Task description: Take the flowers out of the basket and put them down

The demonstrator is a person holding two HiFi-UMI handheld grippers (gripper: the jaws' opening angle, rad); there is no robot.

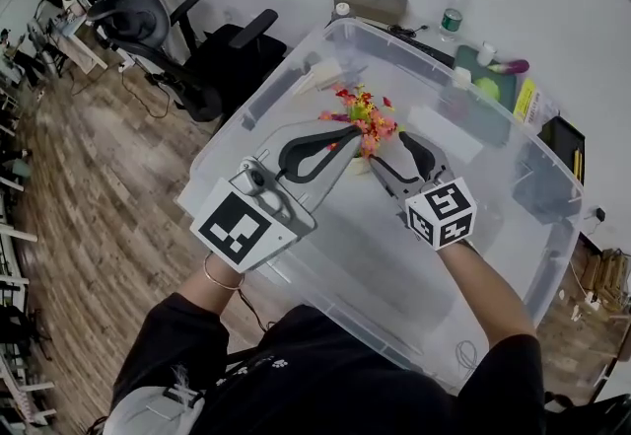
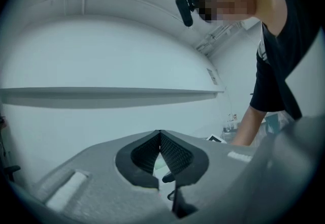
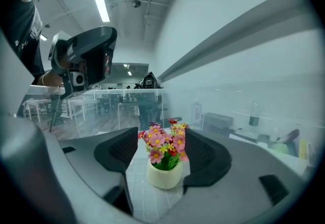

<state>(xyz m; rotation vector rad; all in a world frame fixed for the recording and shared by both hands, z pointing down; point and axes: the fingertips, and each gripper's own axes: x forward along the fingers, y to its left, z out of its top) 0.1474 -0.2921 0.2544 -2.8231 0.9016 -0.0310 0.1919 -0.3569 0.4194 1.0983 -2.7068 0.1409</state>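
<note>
My left gripper (image 2: 160,132), grey with bumpy black pads, is squeezed tight shut with nothing in it. My right gripper (image 3: 161,135) has its jaws apart, and the little round cream pot of pink, red and yellow flowers (image 3: 163,167) stands between them, not squeezed, on a white squared floor (image 3: 144,202). All around is the big see-through plastic box (image 1: 532,196) with smooth walls.

I count two tools: the left tool (image 1: 352,133) and the right tool (image 1: 392,151). One pot of flowers (image 3: 165,156) sits between the right tool's jaws. One clear bin (image 1: 554,177) surrounds both tools. Beyond the left tool I see two office chairs (image 1: 148,29); ahead, one bottle (image 1: 451,23).
</note>
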